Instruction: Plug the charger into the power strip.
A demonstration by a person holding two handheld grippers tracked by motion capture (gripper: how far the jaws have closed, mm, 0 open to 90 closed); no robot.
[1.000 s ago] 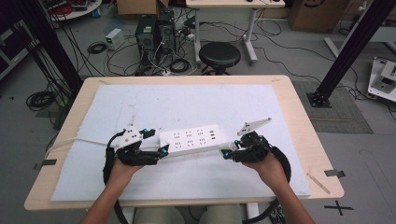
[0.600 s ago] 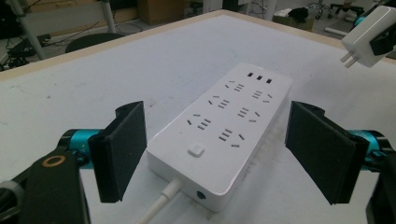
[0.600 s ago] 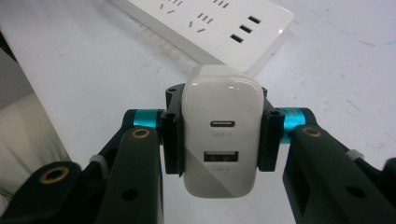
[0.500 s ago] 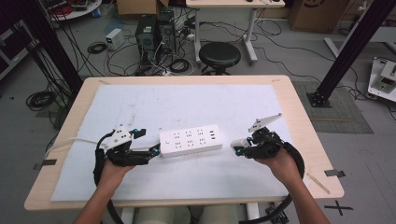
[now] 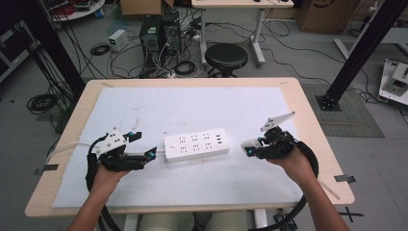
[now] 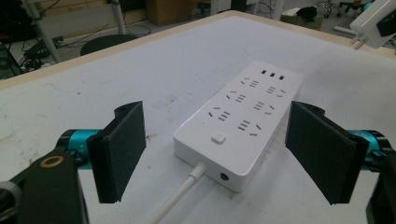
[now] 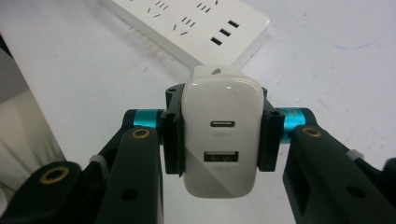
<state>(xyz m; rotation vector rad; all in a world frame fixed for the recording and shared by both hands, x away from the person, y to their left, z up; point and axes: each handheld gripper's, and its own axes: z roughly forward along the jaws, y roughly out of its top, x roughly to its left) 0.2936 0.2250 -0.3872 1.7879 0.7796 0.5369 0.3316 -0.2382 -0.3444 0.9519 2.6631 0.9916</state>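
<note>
Jaws of right gripper (image 7: 219, 140) clamped on white two-port USB charger block (image 7: 221, 135), lifted off the worktop (image 5: 308, 110), near the white rectangular power strip (image 5: 196, 145) but apart from its USB end. Jaws of left gripper (image 6: 219, 158) spread wide, flanking the strip's cord end, pads (image 6: 122, 154) not touching it.
</note>
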